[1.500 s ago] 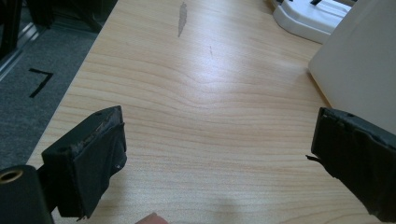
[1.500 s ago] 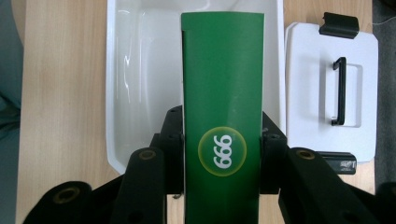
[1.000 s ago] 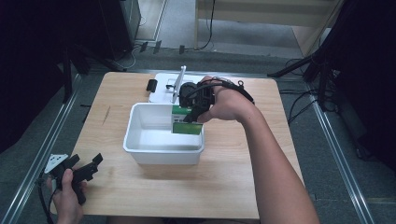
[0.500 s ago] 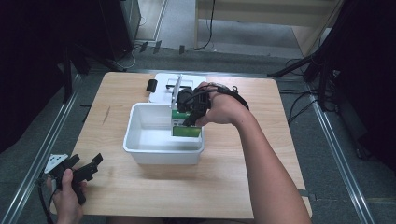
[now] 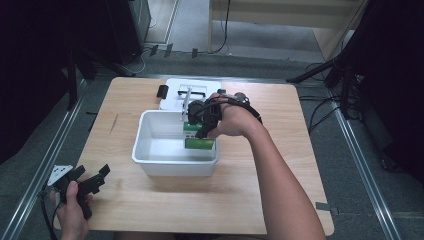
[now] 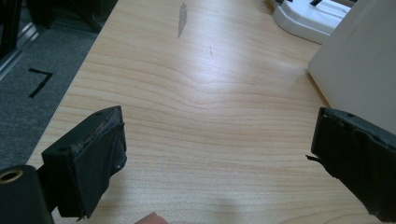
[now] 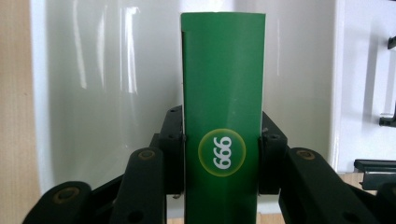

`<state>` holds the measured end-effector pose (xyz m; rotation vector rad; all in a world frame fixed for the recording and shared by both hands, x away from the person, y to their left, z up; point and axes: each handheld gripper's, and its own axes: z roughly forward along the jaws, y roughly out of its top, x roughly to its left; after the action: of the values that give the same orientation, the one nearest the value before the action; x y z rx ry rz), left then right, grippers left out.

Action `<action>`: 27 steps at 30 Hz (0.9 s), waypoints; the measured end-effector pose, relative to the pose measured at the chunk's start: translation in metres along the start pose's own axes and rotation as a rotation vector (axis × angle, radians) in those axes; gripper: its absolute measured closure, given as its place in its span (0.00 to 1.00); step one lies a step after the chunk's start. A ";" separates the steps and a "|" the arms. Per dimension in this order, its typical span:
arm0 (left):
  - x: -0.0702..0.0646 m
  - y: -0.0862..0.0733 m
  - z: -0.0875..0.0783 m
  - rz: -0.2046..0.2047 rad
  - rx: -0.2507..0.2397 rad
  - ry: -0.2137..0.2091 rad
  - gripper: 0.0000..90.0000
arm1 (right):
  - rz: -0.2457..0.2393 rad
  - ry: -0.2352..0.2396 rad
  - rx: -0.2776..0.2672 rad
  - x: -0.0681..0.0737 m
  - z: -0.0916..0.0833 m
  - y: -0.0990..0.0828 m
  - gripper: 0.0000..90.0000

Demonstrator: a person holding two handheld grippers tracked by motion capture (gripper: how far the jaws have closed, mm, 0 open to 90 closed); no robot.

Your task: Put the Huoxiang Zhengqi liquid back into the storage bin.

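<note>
High view: the green box (image 5: 199, 139) is held by the right claw (image 5: 200, 131) inside the white tub (image 5: 146, 134), which stands at the middle of the counter (image 5: 280, 200). Compared with the pictures from a second ago, the box has been brought lower into the tub, toward its right-hand wall, and its lower end now appears close to the tub floor; whether it is touching cannot be told. From this it is judged that the box is being set down in the tub and that release is the step left.

Seen from the right gripper view, the box (image 7: 223, 116) is clamped at both narrow sides by the claw's black pads (image 7: 268, 158), so the jaws are closed firmly on it. A yellow-rimmed circle with the white figures "999" is printed on the green face, read upside down as "666" from this camera. No other writing can be made out.

The left claw (image 5: 82, 182) is held near the counter's front left corner; its jaws stand wide apart with nothing between them, bare wood being seen there. A white lid (image 5: 192, 92) lies by the far edge
</note>
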<state>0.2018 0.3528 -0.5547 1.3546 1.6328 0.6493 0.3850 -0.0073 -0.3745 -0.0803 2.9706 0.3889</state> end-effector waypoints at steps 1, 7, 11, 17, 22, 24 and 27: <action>0.000 0.000 0.000 -0.001 0.000 0.000 0.04 | -0.011 -0.004 0.001 -0.001 0.003 0.001 0.71; 0.000 0.000 0.000 -0.001 0.000 -0.002 0.04 | -0.006 -0.011 0.034 -0.002 0.012 0.002 0.71; 0.000 0.000 0.000 -0.002 0.000 -0.002 0.04 | -0.008 -0.010 0.034 -0.004 0.015 0.002 0.70; 0.000 0.000 0.000 -0.003 -0.002 -0.001 0.04 | -0.004 -0.007 0.042 -0.005 0.022 0.001 0.70; 0.001 0.000 0.000 -0.004 0.000 -0.002 0.04 | 0.009 -0.013 0.022 -0.007 0.023 0.001 0.69; 0.000 0.000 0.000 -0.004 0.000 -0.002 0.04 | 0.009 -0.010 0.017 -0.008 0.024 0.000 0.68; 0.000 0.000 0.000 -0.004 0.000 -0.001 0.04 | 0.023 -0.020 0.016 -0.008 0.022 0.000 0.65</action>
<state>0.2016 0.3529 -0.5549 1.3513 1.6341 0.6461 0.3961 -0.0018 -0.3939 -0.0398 2.9568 0.3662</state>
